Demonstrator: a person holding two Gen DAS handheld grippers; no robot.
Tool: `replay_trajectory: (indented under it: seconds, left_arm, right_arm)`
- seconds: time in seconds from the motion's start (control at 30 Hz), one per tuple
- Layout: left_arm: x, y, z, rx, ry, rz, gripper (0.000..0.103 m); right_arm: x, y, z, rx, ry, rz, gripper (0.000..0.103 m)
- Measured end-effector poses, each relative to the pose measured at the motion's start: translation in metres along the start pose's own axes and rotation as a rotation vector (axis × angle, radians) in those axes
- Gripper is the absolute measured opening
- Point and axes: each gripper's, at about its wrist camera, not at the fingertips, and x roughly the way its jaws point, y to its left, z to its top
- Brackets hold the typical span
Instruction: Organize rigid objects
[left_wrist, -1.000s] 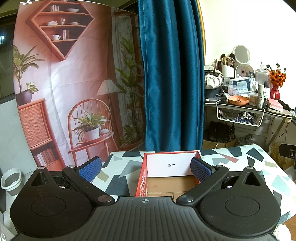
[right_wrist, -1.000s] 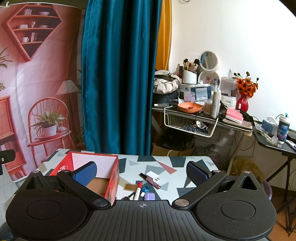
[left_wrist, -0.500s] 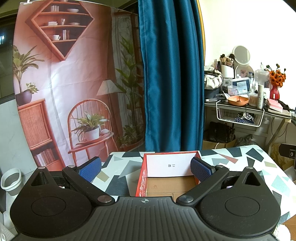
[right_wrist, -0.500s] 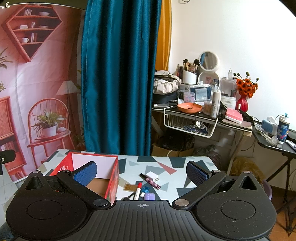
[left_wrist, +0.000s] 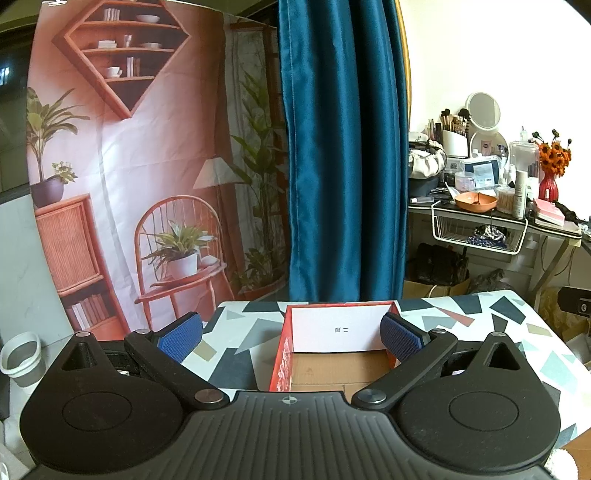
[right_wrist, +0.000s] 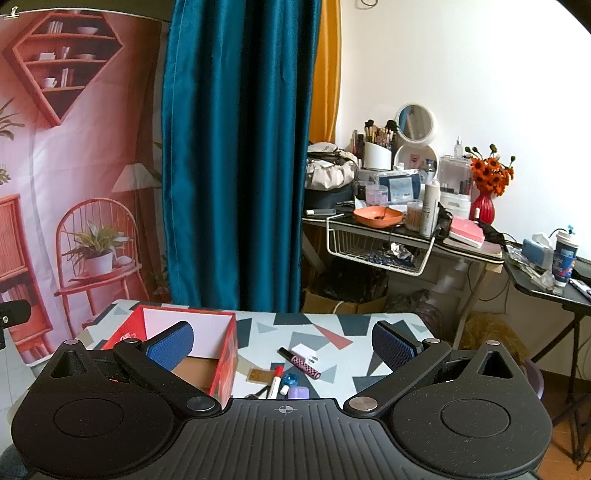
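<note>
Hovered with both jaws spread wide and empty — left gripper over the red box, right gripper above marker and patterned tube just beside that box on the table.

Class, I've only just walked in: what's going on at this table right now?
A person holds two grippers, both open and holding nothing. The left gripper faces the red box, whose visible part is bare cardboard. The right gripper hovers above small items lying loose on the patterned table: a marker and a pink checkered tube. Nothing is picked up yet.
</note>
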Motion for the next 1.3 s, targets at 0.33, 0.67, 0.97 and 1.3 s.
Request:
replay_trajectory:
  seconds: [0.33,0.67,0.97,1.3]
  left_arm:
    - [0.012,0.001,-0.004,0.004,-0.038,0.013,0.103]
    - [0.066,0.015,-0.024,-0.002,-0.008,0.04,0.103]
    - [0.119,0.041,-0.049,-0.039,0.056,0.031,0.093]
    - [0.173,0.059,-0.081,-0.124,0.215,-0.121,0.053]
  right_arm:
    - [0.012,-0.016,0.001,0.065,-0.014,0.033,0.103]
    - [0.065,-0.027,-0.022,0.077,-0.01,0.08,0.103]
    - [0.116,-0.027,-0.047,0.124,-0.021,0.146,0.103]
    - [0.161,-0.022,-0.08,0.127,0.029,0.135,0.103]
